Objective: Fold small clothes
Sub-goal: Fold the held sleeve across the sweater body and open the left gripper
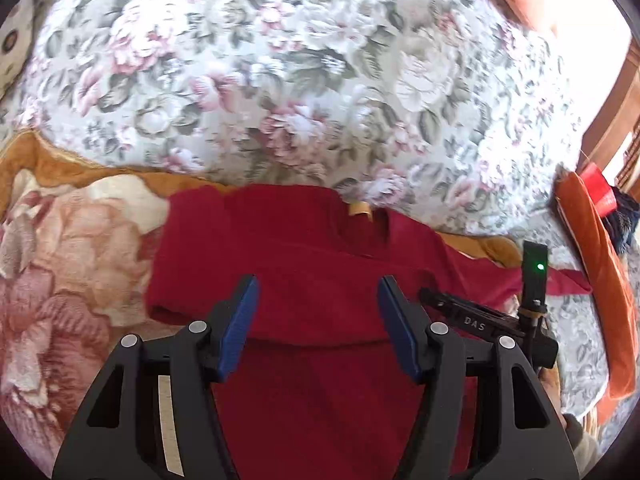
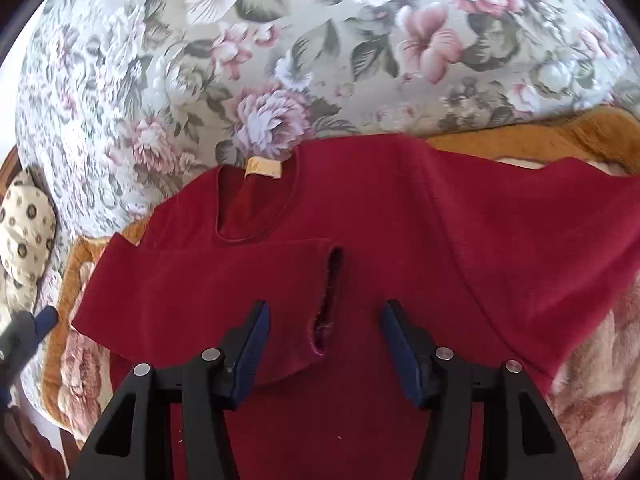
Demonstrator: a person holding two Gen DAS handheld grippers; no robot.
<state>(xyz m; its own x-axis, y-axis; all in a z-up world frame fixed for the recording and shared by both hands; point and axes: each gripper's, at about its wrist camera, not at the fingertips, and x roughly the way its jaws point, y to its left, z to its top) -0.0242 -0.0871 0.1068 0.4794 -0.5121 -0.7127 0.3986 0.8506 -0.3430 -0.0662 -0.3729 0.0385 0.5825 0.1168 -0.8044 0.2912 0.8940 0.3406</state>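
— On the blanket [image 2: 592, 128], where's the shirt [image 2: 400, 220]?
— Flat, collar toward the floral bedspread [image 2: 280, 40], tag [image 2: 264, 168] showing. One sleeve [image 2: 208, 292] is folded across the chest, its cuff lying open.
— Left gripper [image 1: 318, 312]?
— Spread above the shirt [image 1: 304, 248], pads pressing nothing.
— Right gripper [image 2: 325, 338]?
— Spread too, hovering over that cuff, fabric between the fingers but unpinched.
— Anything beside the shirt?
— An orange cushion [image 1: 608, 300].
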